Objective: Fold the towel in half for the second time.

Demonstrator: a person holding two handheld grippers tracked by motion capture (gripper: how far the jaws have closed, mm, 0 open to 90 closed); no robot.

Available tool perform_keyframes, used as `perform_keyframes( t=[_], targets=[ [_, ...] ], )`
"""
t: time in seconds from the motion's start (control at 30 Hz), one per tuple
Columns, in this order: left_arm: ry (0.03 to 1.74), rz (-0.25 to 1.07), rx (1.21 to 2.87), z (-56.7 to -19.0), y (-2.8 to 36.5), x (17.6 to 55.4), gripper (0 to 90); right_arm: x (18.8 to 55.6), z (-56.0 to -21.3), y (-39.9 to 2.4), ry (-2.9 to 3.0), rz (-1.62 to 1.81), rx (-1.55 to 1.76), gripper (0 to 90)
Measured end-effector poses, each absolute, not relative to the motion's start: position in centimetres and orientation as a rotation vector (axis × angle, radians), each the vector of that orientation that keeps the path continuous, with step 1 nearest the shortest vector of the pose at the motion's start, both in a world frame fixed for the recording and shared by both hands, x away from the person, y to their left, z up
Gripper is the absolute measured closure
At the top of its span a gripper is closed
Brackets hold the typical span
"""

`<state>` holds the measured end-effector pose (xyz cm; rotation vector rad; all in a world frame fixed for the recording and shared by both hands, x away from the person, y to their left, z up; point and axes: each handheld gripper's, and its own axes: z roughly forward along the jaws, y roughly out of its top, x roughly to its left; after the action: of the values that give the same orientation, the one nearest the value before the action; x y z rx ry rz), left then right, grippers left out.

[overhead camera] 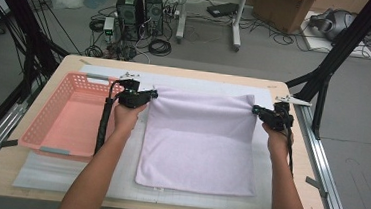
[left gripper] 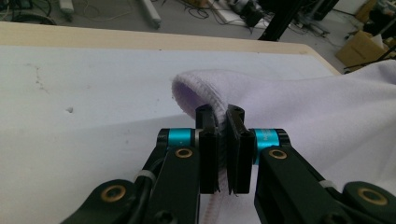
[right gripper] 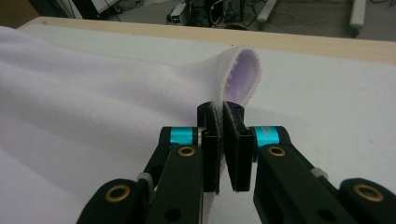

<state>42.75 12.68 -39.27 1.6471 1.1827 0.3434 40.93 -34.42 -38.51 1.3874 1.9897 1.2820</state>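
Left claw (left gripper: 222, 154): jaws pressed together on the hem of the towel (overhead camera: 198, 140) at its far left corner; a short loop of cloth is seen standing beyond the jaw tips in the left gripper view. Right claw (right gripper: 225, 149): jaws likewise pinched on the far right corner, with a curled flap of hem standing past the tips. In the high view the left claw (overhead camera: 141, 95) and right claw (overhead camera: 265, 115) are placed at the two far corners, each carried in a hand.

Towel: lavender, spread on a white mat (overhead camera: 67, 173) over the worktop (overhead camera: 7, 171). The far edge is raised and drawn taut between the claws; the near edge lies flat, close to the near side of the mat. A pink basket (overhead camera: 64, 117) stands just left of the towel, beside the left forearm.

Step judged in hand: folding, the far edge to be carried toward the near edge.

Recommendations: both grips are to be kept firm, as little hem is held. Both corners are to be raised evenly and kept well apart, so that the edge does not sag. The corners are to be laid squarely on the near corners, and the basket rim is to be cleared.
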Motion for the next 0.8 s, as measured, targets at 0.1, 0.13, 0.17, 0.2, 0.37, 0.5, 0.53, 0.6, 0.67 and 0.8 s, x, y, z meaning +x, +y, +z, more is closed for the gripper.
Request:
perform_keyframes(
  t=[0.1,0.13,0.17,0.2,0.37,0.5,0.53,0.6,0.67,0.8],
  targets=[
    [1.130,0.375,1.651,-39.0,12.6,41.7,84.5,39.9,-37.9,-34.1,2.013,1.251,1.339,85.5],
    [1.125,0.371,1.650,-39.0,12.6,41.5,84.5,39.6,-37.9,-34.0,2.018,1.249,1.325,85.5],
    [1.118,0.368,1.648,-39.0,12.7,41.2,84.5,39.3,-37.8,-33.9,2.018,1.249,1.322,85.5],
    [1.114,0.363,1.646,-39.1,12.7,40.8,84.5,39.0,-37.8,-33.9,2.022,1.248,1.315,85.5],
    [1.076,0.352,1.655,-39.5,13.1,39.0,84.4,37.4,-37.7,-33.9,2.044,1.246,1.302,85.4],
    [1.054,0.347,1.673,-39.7,13.6,37.4,84.3,36.0,-37.8,-33.8,2.055,1.237,1.267,85.4],
    [1.051,0.342,1.684,-39.8,13.6,37.1,84.3,35.7,-38.0,-33.8,2.058,1.234,1.263,85.4],
    [1.026,0.342,1.690,-40.0,13.6,36.1,84.3,35.1,-38.4,-34.0,2.066,1.243,1.266,85.4],
    [1.013,0.339,1.704,-40.2,13.5,35.4,84.3,34.4,-38.9,-34.2,2.068,1.262,1.267,85.4],
    [1.001,0.338,1.733,-41.1,13.5,34.1,84.2,33.0,-39.9,-34.5,2.086,1.265,1.269,85.4]
  ],
)
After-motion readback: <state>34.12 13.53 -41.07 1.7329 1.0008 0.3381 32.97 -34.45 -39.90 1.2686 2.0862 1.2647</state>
